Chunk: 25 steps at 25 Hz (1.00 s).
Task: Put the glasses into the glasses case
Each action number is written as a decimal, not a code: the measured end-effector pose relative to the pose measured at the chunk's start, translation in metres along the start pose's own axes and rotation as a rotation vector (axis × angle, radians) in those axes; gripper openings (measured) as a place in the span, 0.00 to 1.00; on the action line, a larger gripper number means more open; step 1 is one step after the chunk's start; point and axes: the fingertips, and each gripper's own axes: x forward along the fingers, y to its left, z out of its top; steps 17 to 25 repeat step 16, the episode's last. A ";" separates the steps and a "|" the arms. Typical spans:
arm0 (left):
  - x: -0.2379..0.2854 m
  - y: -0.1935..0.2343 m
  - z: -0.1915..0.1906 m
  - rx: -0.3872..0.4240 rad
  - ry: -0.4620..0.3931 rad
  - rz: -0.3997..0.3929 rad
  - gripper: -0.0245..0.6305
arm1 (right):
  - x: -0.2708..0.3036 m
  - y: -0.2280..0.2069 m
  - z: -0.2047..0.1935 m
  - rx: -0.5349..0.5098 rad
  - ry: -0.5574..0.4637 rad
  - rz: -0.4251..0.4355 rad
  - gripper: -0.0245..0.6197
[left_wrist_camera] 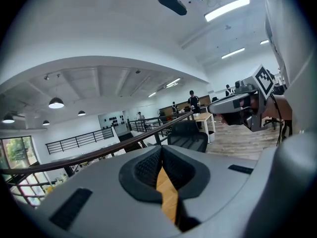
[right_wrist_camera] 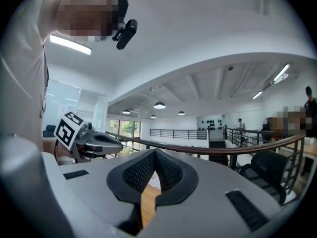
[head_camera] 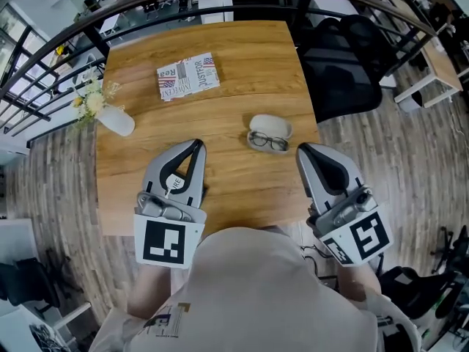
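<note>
Left jaws: pressed together at the tips, nothing held; a sliver of the wooden table shows through the gap behind them.
Right jaws: same, tips meeting, empty.
Left gripper: low over the table's near left part, pointing away from the person, well apart from the glasses.
Right gripper: over the table's near right edge, tip near the glasses, not touching them.
Glasses: thin dark frame with two clear, rounded lenses. They lie flat on the wood between the two gripper tips, closer to the right one. Arms folded or spread: cannot tell.
Glasses case: pale, oval, smooth shell right behind the glasses, touching or just beside them. Open or closed: cannot tell.
Booklet: printed cover, flat on the far left-centre of the table.
Vase: white, holding pale flowers, at the table's left edge.
Office chair: black, off the table's far right corner.
</note>
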 end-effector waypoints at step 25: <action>-0.007 0.001 -0.007 -0.016 0.008 -0.017 0.06 | 0.002 0.004 0.001 -0.073 -0.001 -0.066 0.08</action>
